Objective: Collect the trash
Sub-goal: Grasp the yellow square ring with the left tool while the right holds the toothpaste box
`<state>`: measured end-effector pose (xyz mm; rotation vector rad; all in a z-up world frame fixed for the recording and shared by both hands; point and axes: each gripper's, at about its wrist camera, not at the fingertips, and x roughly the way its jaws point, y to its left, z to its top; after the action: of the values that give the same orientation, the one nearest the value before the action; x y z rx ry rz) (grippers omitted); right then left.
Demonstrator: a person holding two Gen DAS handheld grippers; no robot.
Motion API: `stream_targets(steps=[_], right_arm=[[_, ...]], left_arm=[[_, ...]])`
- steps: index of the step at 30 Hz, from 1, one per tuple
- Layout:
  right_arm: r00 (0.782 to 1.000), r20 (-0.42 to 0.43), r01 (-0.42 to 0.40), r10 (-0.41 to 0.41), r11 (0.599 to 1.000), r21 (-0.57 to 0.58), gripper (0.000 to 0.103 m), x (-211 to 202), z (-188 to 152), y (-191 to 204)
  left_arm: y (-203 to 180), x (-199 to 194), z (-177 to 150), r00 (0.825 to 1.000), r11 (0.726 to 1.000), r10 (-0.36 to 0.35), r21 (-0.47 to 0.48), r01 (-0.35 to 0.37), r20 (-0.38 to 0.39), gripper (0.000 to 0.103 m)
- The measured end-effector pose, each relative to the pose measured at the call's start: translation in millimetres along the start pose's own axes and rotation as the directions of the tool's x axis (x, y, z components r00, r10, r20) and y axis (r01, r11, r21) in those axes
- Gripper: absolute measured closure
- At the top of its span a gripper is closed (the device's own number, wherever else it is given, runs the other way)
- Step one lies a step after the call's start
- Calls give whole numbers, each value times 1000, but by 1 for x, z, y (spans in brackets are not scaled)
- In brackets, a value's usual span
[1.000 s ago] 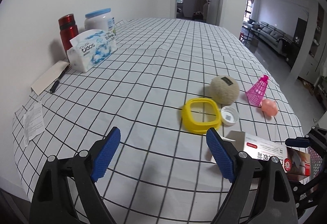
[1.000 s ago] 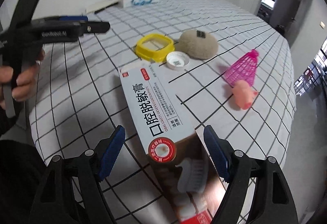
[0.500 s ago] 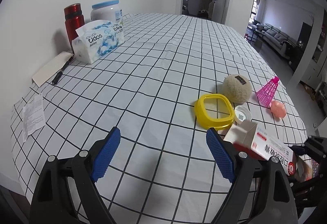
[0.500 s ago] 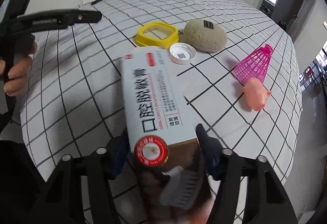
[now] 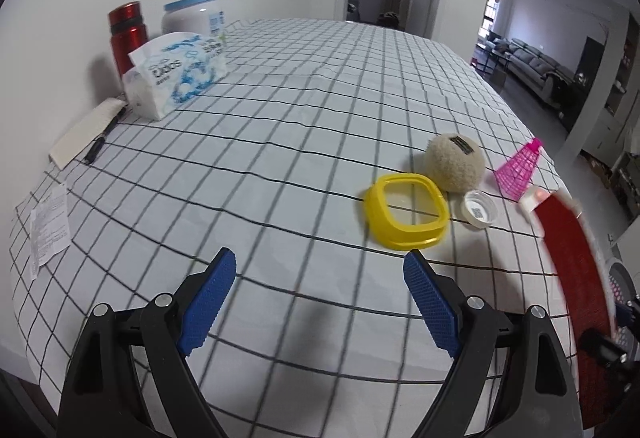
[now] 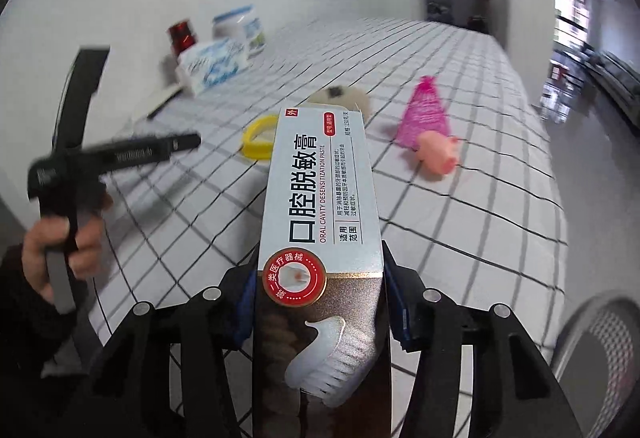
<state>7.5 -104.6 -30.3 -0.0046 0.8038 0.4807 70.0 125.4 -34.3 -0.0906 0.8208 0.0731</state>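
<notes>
My right gripper (image 6: 318, 302) is shut on a toothpaste box (image 6: 320, 198), silver and brown with Chinese print, and holds it lifted above the checked tablecloth. The box also shows in the left wrist view (image 5: 568, 258) as a red side at the right edge. My left gripper (image 5: 316, 298) is open and empty above the table's near part; it shows in the right wrist view (image 6: 120, 154) held in a hand. A yellow ring lid (image 5: 406, 212), a white bottle cap (image 5: 480, 208), a beige ball (image 5: 454, 160), a pink shuttlecock (image 5: 518, 170) and a pink pig toy (image 6: 438, 152) lie on the table.
Against the wall stand a red flask (image 5: 126, 32), a white jar (image 5: 194, 16) and a tissue pack (image 5: 178, 72). A notepad with a pen (image 5: 96, 142) and a receipt (image 5: 48, 230) lie at the left edge. A mesh bin (image 6: 600, 354) stands beyond the table's right edge.
My right gripper closed on the toothpaste box and lifted it off the table, tilting it up. My left gripper stayed open and shifted slightly.
</notes>
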Motion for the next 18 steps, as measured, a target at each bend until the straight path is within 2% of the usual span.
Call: stream_targets(steps=[4, 8, 12, 18], right_arm=[[995, 65, 70, -76, 994, 90, 52, -16, -2, -15], [989, 103, 88, -107, 980, 177, 52, -28, -5, -33], [982, 116, 124, -152, 967, 222, 52, -35, -11, -44], [974, 141, 133, -178, 950, 281, 52, -44, -18, -55]], left_arm=[[-17, 9, 3, 999, 999, -35, 19, 35, -14, 15], [-34, 23, 8, 998, 998, -52, 32, 54, -36, 15], [-49, 40, 15, 997, 998, -50, 44, 53, -58, 15], [-63, 63, 24, 995, 998, -24, 64, 30, -93, 15]])
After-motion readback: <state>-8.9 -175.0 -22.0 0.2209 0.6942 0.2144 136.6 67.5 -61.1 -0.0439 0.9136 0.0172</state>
